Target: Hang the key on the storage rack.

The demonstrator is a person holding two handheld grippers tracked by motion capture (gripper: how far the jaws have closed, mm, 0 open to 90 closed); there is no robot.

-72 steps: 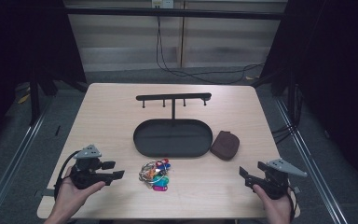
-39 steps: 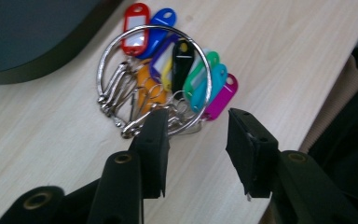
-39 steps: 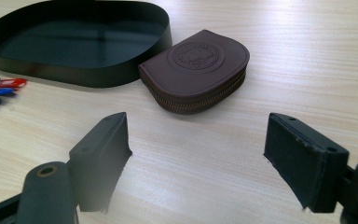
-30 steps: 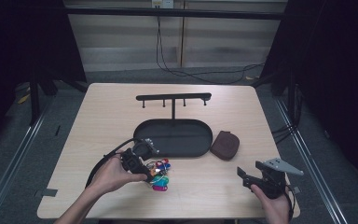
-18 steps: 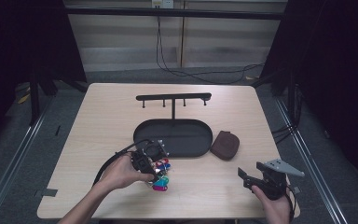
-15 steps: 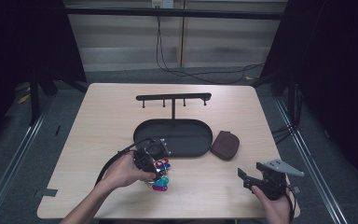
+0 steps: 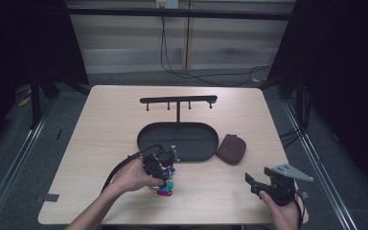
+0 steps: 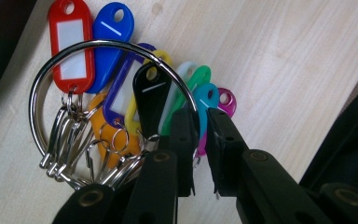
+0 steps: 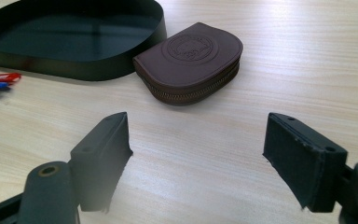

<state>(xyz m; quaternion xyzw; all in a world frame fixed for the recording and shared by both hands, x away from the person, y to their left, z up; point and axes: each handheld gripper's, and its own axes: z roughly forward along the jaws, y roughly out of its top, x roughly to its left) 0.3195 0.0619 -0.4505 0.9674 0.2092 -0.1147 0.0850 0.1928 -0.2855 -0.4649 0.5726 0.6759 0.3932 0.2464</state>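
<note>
- The left hand-held gripper (image 8: 200, 140) has come in from the near left edge of the light wooden tabletop (image 7: 105, 120) and now sits tipped down over a large silver key ring (image 8: 51, 84) strung with bright plastic key tags (image 8: 98, 60).
- Its jaws have just been closing. They now stand almost together, pinching the wire of the ring where it passes between their tips, so the bunch looks gripped and ready to lift.
- The ring and its tags lie flat on the tabletop, fanned out ahead and to the left of those jaws in the left gripper view.
- Just beyond this hand-held gripper, in the high view, is a black oval metal tray (image 7: 178, 142). A black T-shaped hook rack (image 7: 178, 100) rises from its far side, a likely place for the ring.
- The right hand-held gripper (image 9: 198, 158) rests near the front right corner, jaws wide apart and holding nothing.
- Ahead of it lies a brown leather zip pouch (image 9: 191, 60), just beside the tray's end.
- Nothing stands between the keys and the tray; its rim is the one thing to clear.
</note>
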